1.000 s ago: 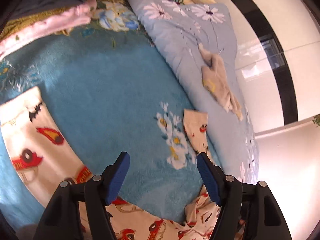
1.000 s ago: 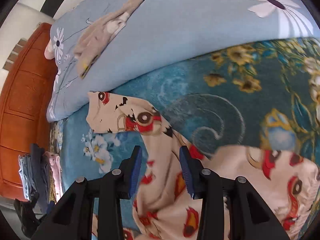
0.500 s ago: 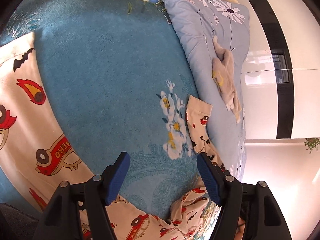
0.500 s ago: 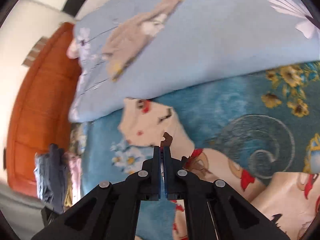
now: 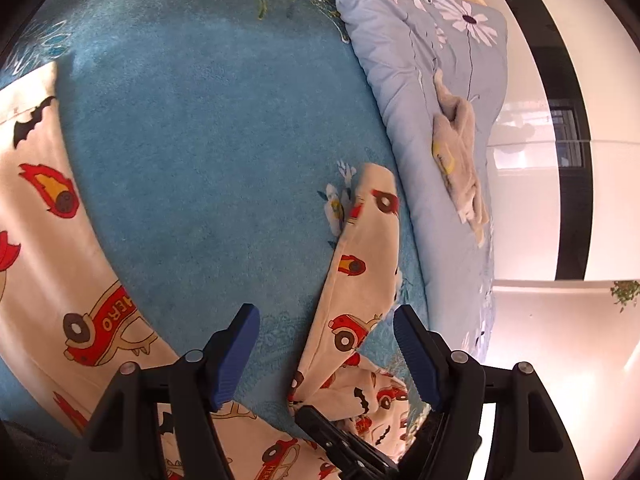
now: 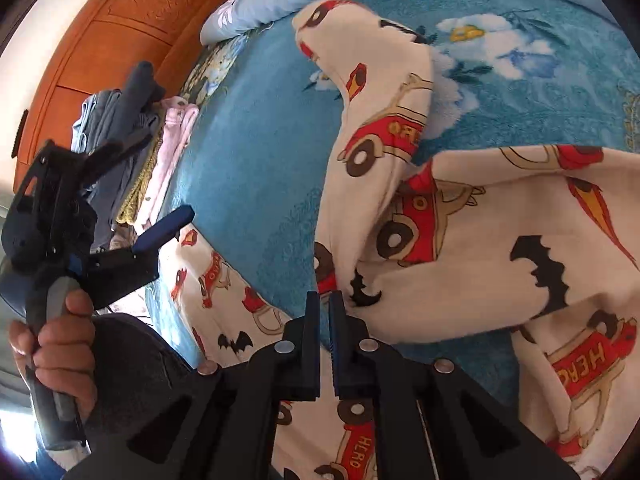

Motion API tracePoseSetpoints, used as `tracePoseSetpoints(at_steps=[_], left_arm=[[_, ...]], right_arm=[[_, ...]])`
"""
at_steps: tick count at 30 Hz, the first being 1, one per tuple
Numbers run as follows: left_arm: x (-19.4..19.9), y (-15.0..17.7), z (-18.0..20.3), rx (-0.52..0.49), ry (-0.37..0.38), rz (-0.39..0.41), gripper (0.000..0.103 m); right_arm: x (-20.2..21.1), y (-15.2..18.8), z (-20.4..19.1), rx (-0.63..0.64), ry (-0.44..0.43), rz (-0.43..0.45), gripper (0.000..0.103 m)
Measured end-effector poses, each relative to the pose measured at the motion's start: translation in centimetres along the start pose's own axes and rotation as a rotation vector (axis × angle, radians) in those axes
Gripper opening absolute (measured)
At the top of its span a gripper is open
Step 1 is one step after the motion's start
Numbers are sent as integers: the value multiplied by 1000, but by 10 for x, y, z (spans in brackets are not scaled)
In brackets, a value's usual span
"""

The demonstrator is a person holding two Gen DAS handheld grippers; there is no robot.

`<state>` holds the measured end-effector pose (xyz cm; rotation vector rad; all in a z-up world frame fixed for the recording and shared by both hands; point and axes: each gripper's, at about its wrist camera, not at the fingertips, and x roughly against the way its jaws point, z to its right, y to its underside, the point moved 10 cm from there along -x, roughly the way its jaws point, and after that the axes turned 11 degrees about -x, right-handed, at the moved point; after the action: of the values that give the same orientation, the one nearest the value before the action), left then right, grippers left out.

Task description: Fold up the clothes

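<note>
A cream garment printed with red cars and black bats (image 6: pixel 460 248) lies spread on the blue bedspread (image 5: pixel 208 152). My right gripper (image 6: pixel 325 300) is shut on a fold of the garment and lifts its sleeve (image 6: pixel 380 92) off the bed. That sleeve (image 5: pixel 360 256) also shows in the left wrist view, stretched toward the right gripper's tip (image 5: pixel 320 426). My left gripper (image 5: pixel 326 356) is open and empty just above the bedspread, with the sleeve between its fingers. It shows in the right wrist view (image 6: pixel 160 232), held in a hand.
A light blue quilt with daisies (image 5: pixel 436 92) lies along the bed's right side with a beige garment (image 5: pixel 458 160) on it. A pile of folded clothes (image 6: pixel 120 136) sits by the orange wooden headboard (image 6: pixel 108 36). White floor (image 5: pixel 560 340) lies beyond the bed.
My right gripper closed on the garment and pulled the sleeve up and toward the left gripper. The sleeve now stretches between the left gripper's open fingers.
</note>
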<state>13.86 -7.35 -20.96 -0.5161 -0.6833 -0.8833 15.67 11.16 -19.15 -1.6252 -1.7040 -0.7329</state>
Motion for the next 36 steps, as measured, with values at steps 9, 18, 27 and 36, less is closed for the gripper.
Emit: tracePoseSetpoints(at_steps=[9, 18, 27, 36], left_arm=[[-62, -42, 21, -150, -82, -48, 73], [-101, -84, 11, 52, 139, -14, 72], [-119, -96, 18, 25, 221, 0, 10], [-8, -170, 16, -46, 175, 304, 7]], right_arm=[[107, -4, 80, -199, 86, 240, 39], [242, 63, 233, -557, 411, 420, 39], [248, 96, 266, -749, 472, 409, 39], [224, 88, 241, -674, 473, 382, 39]])
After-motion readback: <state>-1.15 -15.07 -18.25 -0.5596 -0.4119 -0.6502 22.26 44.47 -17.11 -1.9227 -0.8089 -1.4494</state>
